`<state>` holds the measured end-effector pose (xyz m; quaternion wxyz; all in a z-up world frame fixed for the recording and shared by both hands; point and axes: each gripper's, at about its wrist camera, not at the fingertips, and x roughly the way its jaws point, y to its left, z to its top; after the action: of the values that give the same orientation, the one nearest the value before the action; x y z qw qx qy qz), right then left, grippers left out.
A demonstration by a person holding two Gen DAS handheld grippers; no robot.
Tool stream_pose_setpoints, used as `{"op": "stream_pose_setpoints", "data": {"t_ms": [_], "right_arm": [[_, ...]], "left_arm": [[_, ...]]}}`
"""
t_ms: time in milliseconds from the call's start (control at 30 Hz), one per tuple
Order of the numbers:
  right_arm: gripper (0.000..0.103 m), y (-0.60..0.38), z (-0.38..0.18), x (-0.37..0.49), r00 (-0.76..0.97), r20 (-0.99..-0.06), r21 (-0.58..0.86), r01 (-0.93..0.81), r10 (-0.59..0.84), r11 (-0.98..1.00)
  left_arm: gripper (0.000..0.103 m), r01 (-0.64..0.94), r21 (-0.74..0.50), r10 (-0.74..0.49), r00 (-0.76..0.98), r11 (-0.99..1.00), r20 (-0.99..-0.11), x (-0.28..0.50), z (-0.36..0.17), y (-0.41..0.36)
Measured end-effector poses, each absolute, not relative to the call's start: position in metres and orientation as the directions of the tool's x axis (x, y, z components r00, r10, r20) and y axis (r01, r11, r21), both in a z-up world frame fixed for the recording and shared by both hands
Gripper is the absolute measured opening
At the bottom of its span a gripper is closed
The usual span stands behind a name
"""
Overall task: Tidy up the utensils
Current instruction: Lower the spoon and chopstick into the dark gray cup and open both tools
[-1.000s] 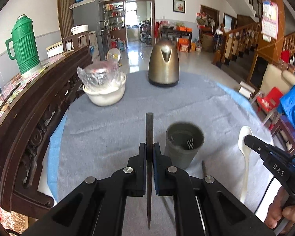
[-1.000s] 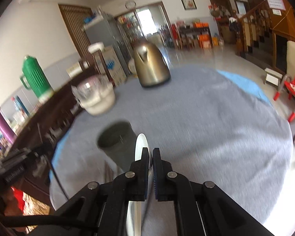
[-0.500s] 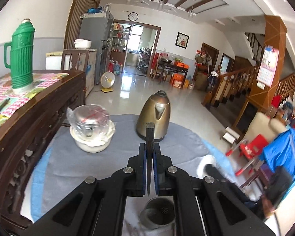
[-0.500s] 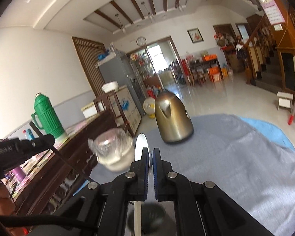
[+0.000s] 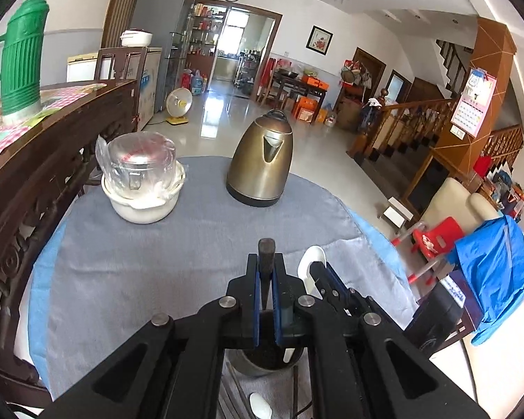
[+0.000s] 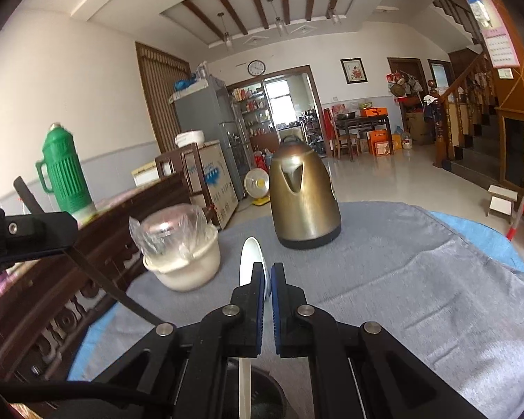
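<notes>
**Both utensils hanging over the cup, neither dropped in yet**

The left claw (image 5: 266,272) is clenching a dark slender chopstick (image 5: 266,249), and the right claw (image 6: 267,284) is gripping a white plastic spoon (image 6: 249,262) by its handle. Directly below both claws, the dark grey perforated utensil cup (image 5: 262,363) is standing on the grey-clothed counter (image 5: 178,244). Neither utensil is released, so insertion is remaining. Another white spoon (image 5: 260,403) is lying on the cloth beneath the left claw, seemingly awaiting its turn.

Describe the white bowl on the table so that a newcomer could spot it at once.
Start from the round table under its grey cloth. Left of the gold kettle, near the dark wooden rail, sits the white bowl. It alone carries a clear, plastic-wrapped container stacked inside it.
</notes>
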<state>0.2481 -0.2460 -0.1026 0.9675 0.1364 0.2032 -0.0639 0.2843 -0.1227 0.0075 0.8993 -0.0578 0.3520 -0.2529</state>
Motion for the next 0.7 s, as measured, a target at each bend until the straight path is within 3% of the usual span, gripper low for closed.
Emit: {"op": "stream_pose_setpoints", "data": {"t_ms": [467, 700], "right_arm": [[0.004, -0.244, -0.113, 0.228, 0.901, -0.432, 0.254, 0.164, -0.04, 0.953], [0.005, -0.242, -0.114, 0.217, 0.899, -0.437, 0.256, 0.158, -0.031, 0.954]], "left_arm": [[0.007, 0.428, -0.264, -0.501, 0.698, 0.865, -0.511, 0.263, 0.055, -0.103], [0.007, 0.454, -0.24, -0.509, 0.689, 0.858, -0.516, 0.242, 0.065, -0.102]]}}
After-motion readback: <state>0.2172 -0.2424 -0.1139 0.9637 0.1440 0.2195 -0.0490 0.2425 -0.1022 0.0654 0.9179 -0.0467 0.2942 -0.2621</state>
